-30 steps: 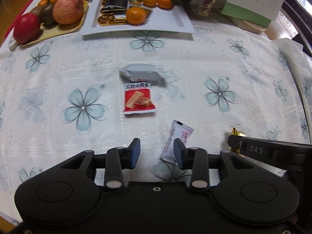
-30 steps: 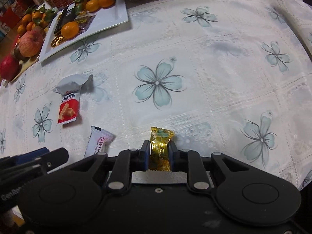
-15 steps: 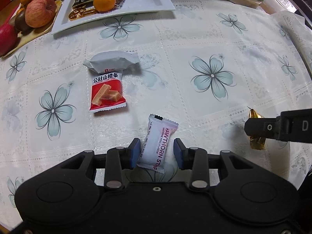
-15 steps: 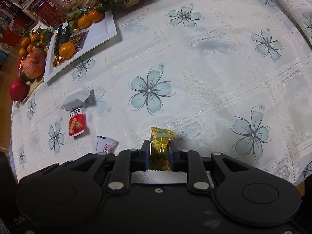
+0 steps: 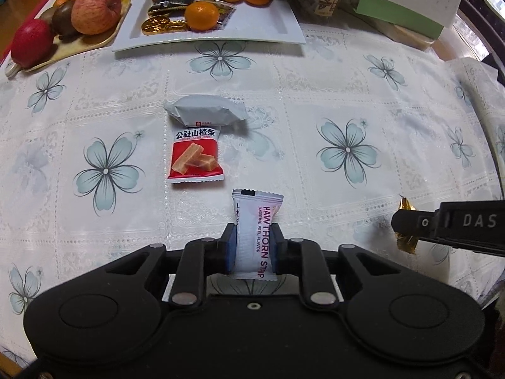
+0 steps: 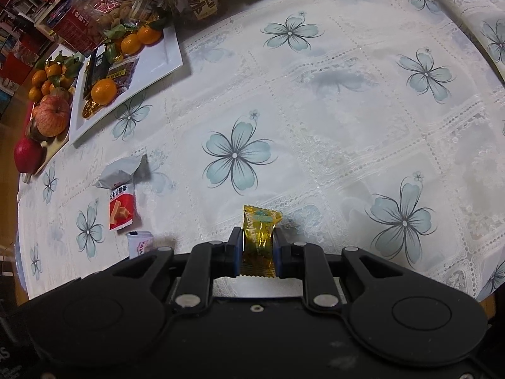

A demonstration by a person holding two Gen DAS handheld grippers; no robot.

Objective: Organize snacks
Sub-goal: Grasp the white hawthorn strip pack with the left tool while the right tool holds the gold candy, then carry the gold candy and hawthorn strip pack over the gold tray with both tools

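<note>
**A:** What have your two claws got?

**B:** Your left gripper [image 5: 252, 249] is pinching a white plastic sachet printed "Hawthorn Strip" [image 5: 255, 233], squeezed at the waist between the blue pads, its upper end sticking out past the fingertips. Your right gripper [image 6: 258, 251] is clamped on a gold foil-wrapped candy [image 6: 258, 240], held upright with its crimped top above the pads. From the left camera you see that same candy off to the right, poking out from behind the black finger marked "DAS".

**A:** And beyond the claws?

**B:** Just past the sachet lies a red and white snack packet with Chinese lettering [image 5: 195, 156], flat on the cloth, and touching its far edge a puffy grey-white wrapped packet [image 5: 205, 110]. Both sit well apart from your right claw, to its left.

**A:** What are you working over?

**B:** A white lace-patterned tablecloth with pale blue flowers [image 5: 347, 150]. At its far side stands a white rectangular tray [image 5: 268, 28] holding tangerines, gold foil coins and a dark packet. Left of it a tan fruit platter [image 5: 79, 44] carries apples and more tangerines. A green and white desk calendar [image 5: 410, 3] stands at the far right, and the right camera shows cluttered shelves in the room beyond the table.
</note>
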